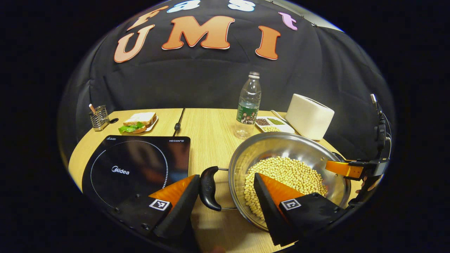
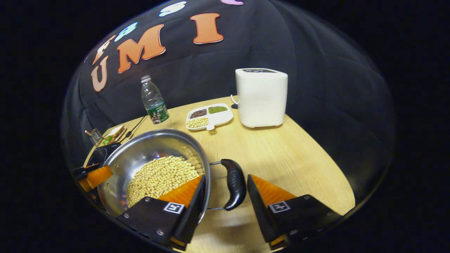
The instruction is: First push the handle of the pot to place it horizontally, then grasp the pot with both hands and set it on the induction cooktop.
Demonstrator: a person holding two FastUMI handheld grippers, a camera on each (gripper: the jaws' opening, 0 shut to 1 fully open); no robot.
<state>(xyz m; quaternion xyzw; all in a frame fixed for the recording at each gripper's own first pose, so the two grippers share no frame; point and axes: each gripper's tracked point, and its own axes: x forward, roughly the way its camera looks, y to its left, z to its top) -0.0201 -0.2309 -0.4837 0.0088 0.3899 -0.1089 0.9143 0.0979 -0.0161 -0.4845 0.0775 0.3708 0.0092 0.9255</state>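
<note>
Left tongs are open and straddle the pot's left handle: one finger sits on the cooktop side of it, the other reaches over the rim above the soybeans. I can't tell if either finger actually touches the handle or rim. Right tongs are also open, with the right handle between the fingers; the inner finger hangs over the pot rim, the outer finger is just beside the handle on the bare bench. Contact is unclear here too.

The pot sits on the bench, beside the induction cooktop, not on it. Both handles lie level.

From the left gripper view I see the right tongs at the pot's far rim, partly cut off at the edge. The near pot rim is hidden behind the fingers in both views. The cooktop's near corner is covered by a left finger.
</note>
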